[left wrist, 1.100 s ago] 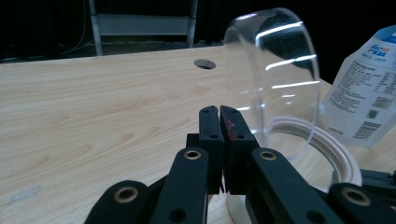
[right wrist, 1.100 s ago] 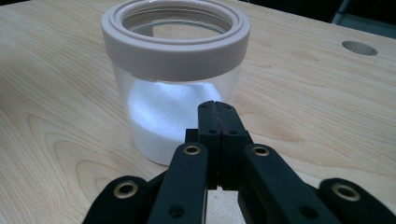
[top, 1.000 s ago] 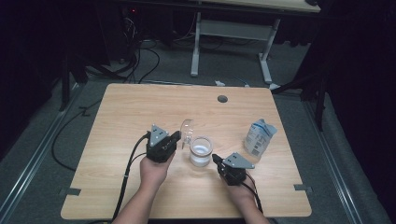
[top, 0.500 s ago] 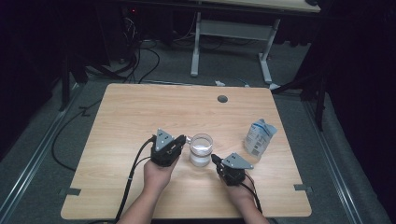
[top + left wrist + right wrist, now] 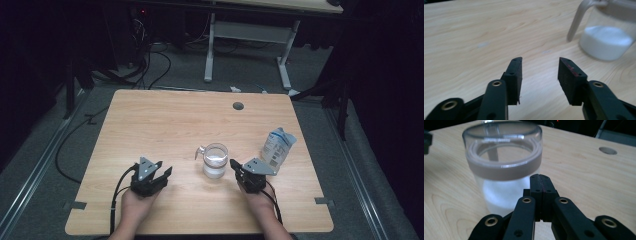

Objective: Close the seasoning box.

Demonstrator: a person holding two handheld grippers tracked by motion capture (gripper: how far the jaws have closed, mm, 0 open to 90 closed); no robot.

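A clear jar (image 5: pixel 215 161) with a beige rim band, a clear lid down on top and white powder in its lower part stands mid-table. A beige handle (image 5: pixel 576 22) sticks out on its left. My left gripper (image 5: pixel 166 173) rests low over the table, left of the jar and apart from it. Its jaws have just been opening and now stand open with nothing between them (image 5: pixel 540 61). My right gripper (image 5: pixel 233 165) is shut on nothing, its tips (image 5: pixel 541 177) close against the jar's (image 5: pixel 504 167) right wall. Whether they touch the wall I cannot tell.
A white and blue pouch (image 5: pixel 277 145) stands right of the jar, just beyond my right gripper. A round cable hole (image 5: pixel 238 106) sits near the far edge of the wooden table (image 5: pixel 150 125). Table legs and cables lie on the floor beyond.
The jar's lid, upright a second ago, now lies shut on the jar. My left gripper has pulled away leftward and down from the jar, and its jaws have opened. The right gripper has not moved.
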